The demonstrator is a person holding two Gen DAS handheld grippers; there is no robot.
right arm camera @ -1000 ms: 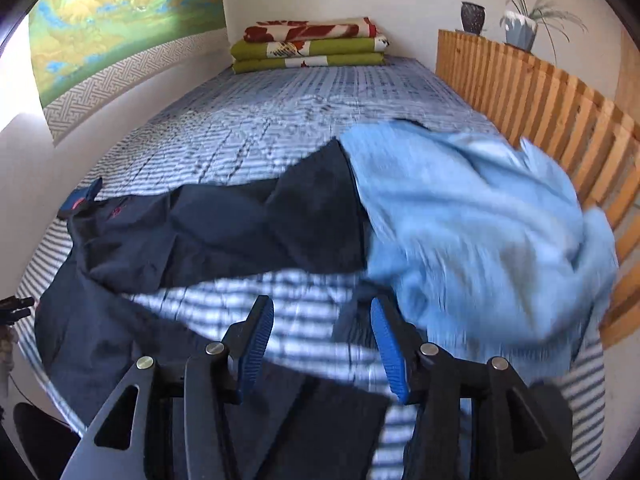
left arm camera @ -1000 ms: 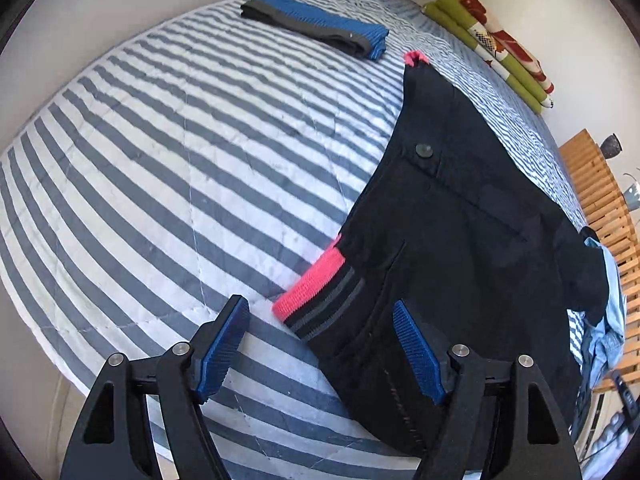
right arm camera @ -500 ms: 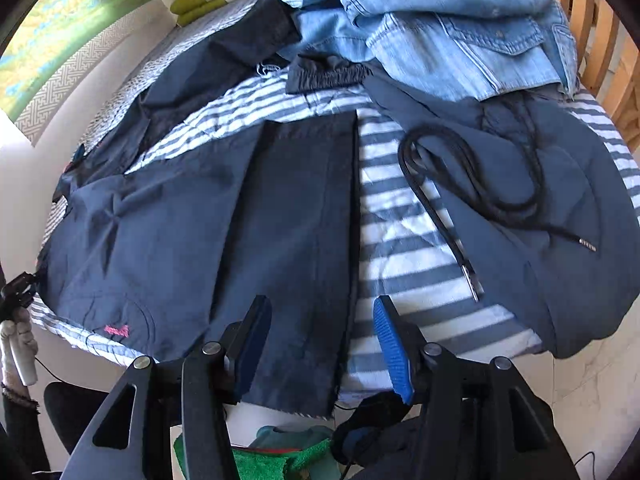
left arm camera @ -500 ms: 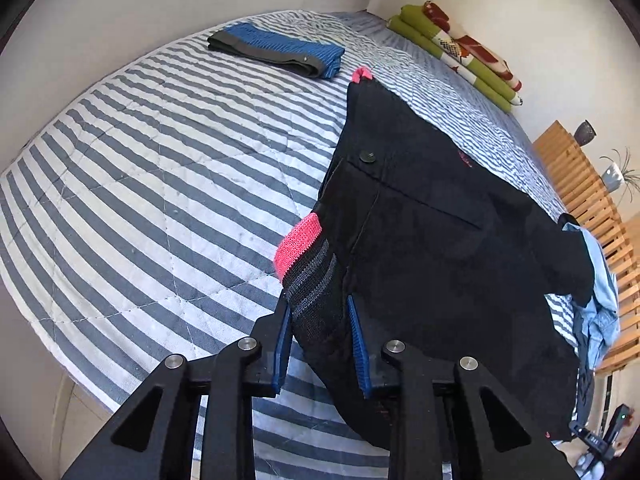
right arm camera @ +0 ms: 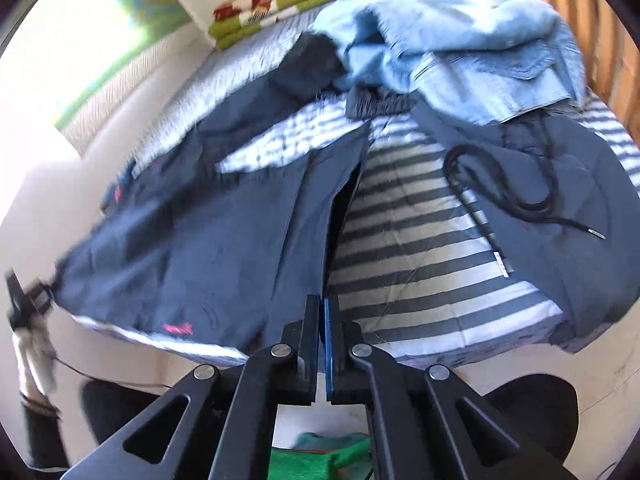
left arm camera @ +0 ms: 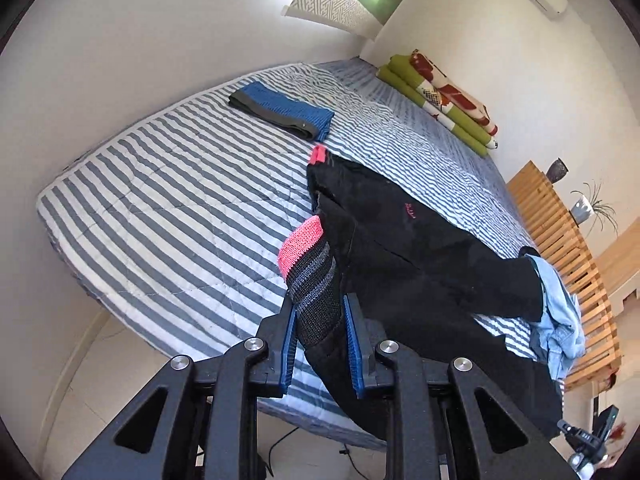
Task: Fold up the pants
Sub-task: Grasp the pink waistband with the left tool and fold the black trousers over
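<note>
- Spread across the striped bed (left arm camera: 168, 216), waist end at the left, legs running right: dark pants (left arm camera: 400, 248).
- Left gripper (left arm camera: 320, 332) closed on the ribbed waistband (left arm camera: 312, 284), jaws having just drawn in around it, knit bunched between the blue pads (left arm camera: 352, 340).
- Soft, light cloth, likely to sag and drape off the mattress edge; thick elastic waistband judged the firmest hold.
- Further right, right gripper (right arm camera: 322, 336) pressed together on the thin edge of a pant leg (right arm camera: 340, 208), jaws just closed.
- Slick-looking weave, apt to slip from a shallow pinch; deeper bite at the hem advisable.
- Far right, denim (right arm camera: 460, 48) and a hoodie (right arm camera: 560, 208) lying partly over the pants, liable to drag along.
</note>
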